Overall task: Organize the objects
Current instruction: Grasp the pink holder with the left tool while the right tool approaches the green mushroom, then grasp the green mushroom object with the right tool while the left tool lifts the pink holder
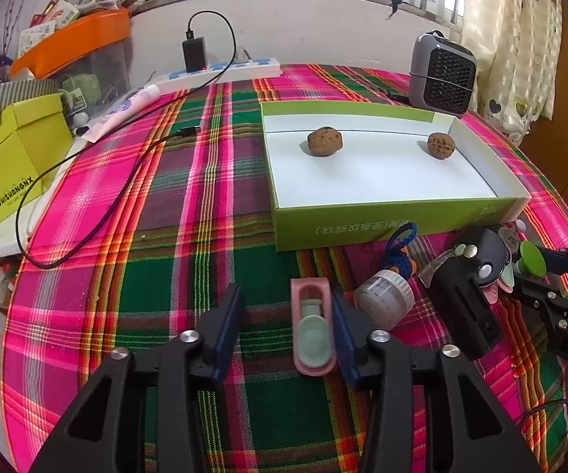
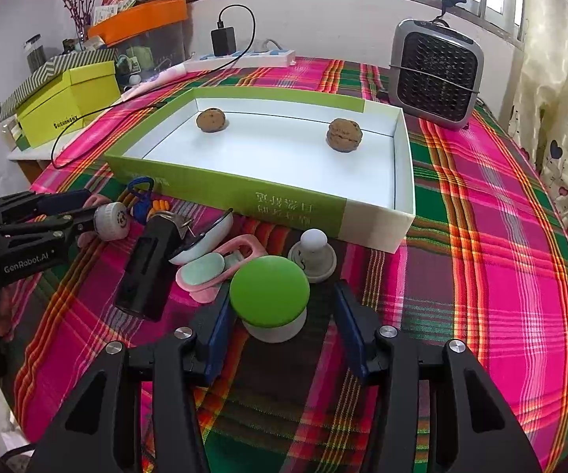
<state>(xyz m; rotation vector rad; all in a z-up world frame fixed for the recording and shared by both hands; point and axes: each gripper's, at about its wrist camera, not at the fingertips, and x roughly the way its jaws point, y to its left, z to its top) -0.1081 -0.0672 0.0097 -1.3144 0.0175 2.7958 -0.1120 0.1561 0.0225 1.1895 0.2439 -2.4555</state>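
Observation:
A shallow green box [image 1: 394,224] with a white inside holds two walnuts [image 1: 324,141] [image 1: 440,145]. My left gripper [image 1: 286,333] stands open low over the plaid cloth. A pink clip with a pale green insert [image 1: 311,331] lies between its fingers, against the right one, with a wide gap to the left one. My right gripper [image 2: 284,335] is open around a green-capped white knob [image 2: 270,295], with a gap at its right finger. The same box [image 2: 225,185] lies beyond, with both walnuts [image 2: 210,120] [image 2: 344,135].
Loose items crowd the box's near wall: a white-capped jar [image 1: 384,299], a black device [image 2: 146,272], a blue cord [image 1: 400,244], a second pink clip [image 2: 213,272], a white knob [image 2: 312,254]. A grey fan heater [image 2: 437,79], power strip [image 1: 225,71] and yellow-green carton [image 1: 8,157] ring the table.

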